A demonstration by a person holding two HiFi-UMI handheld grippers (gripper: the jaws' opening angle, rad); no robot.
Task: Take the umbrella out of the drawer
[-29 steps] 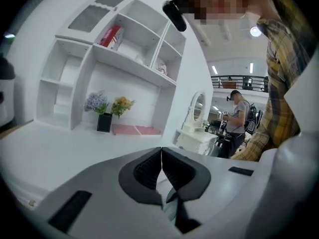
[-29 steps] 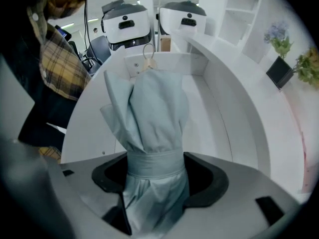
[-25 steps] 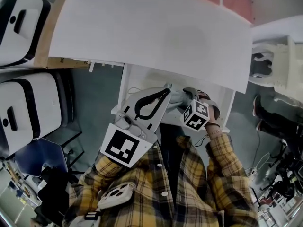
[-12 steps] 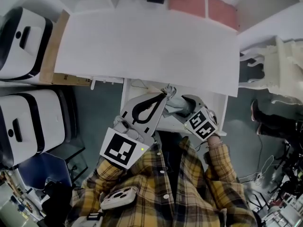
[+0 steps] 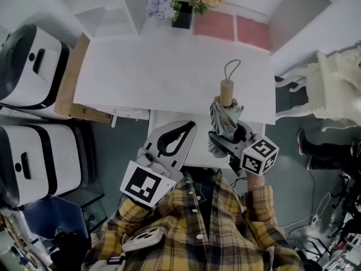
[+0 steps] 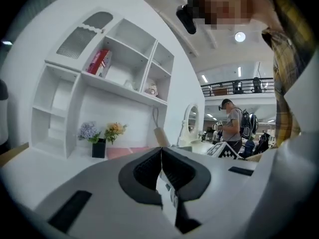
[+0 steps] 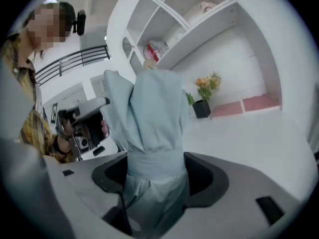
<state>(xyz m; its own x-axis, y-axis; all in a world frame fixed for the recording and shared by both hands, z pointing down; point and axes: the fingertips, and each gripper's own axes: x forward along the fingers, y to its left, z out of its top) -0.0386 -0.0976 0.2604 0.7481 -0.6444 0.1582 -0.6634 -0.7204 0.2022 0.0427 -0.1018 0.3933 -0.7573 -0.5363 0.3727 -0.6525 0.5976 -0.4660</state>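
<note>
A folded pale grey-blue umbrella (image 5: 224, 118) with a wooden handle (image 5: 226, 89) and a cord loop stands nearly upright over the white table's front edge. My right gripper (image 5: 225, 143) is shut on its lower fabric, and the cloth (image 7: 149, 123) fills the space between the jaws (image 7: 154, 176). The white drawer (image 5: 202, 130) under the tabletop stands open. My left gripper (image 5: 183, 130) hangs over the drawer's left half, shut with nothing between the pads (image 6: 161, 156). The umbrella handle (image 6: 161, 136) shows just beyond them.
The white table (image 5: 169, 72) carries a small flower vase (image 5: 181, 14) at its back. Two white-and-black appliances (image 5: 28, 55) (image 5: 28, 151) stand at the left, and an ornate white chair (image 5: 338, 89) at the right. White shelves (image 6: 109, 73) rise behind the table. A person (image 6: 234, 126) stands far off.
The right gripper has lifted the umbrella up out of the drawer, so its handle now stands above the table edge. The left gripper has stayed over the drawer, shut.
</note>
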